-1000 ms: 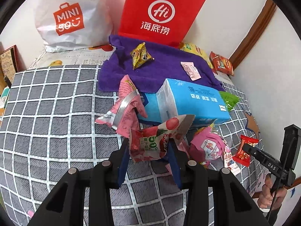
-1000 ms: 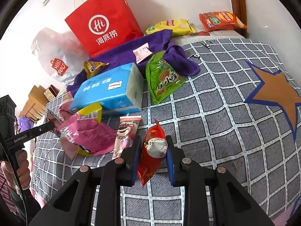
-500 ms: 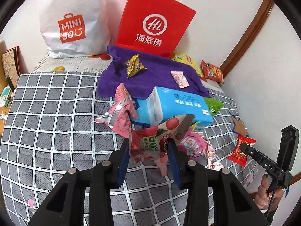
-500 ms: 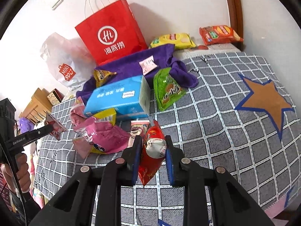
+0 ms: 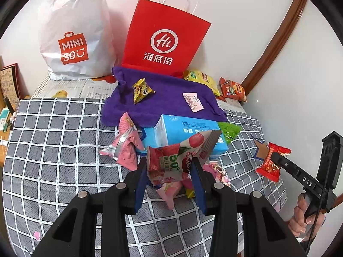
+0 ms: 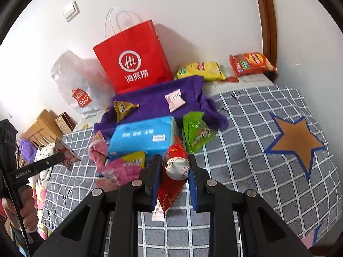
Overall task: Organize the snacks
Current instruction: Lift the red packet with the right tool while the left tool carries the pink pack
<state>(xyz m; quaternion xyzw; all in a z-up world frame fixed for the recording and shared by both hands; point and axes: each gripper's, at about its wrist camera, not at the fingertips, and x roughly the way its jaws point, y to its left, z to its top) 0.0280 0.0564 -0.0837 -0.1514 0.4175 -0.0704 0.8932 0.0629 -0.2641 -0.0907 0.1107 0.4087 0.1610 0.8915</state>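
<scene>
Dangling red packet [image 6: 174, 178] between gripper [image 6: 174, 172] pads

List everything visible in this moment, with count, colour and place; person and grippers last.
paper bag: 1, red, against wall
plastic bag: 1, white, left of paper bag
towel: 1, purple, before paper bag
tissue pack: 1, blue, mid-bed
triangular packet: 1, yellow, on towel
sachet: 1, pink, on towel
green packet: 1, right of tissue pack
chip bags: 2, yellow and orange, by wall
pink wrappers: several, before tissue pack
left gripper: clamps strawberry packet
right gripper: clamps red packet
hand: on right gripper's handle
</scene>
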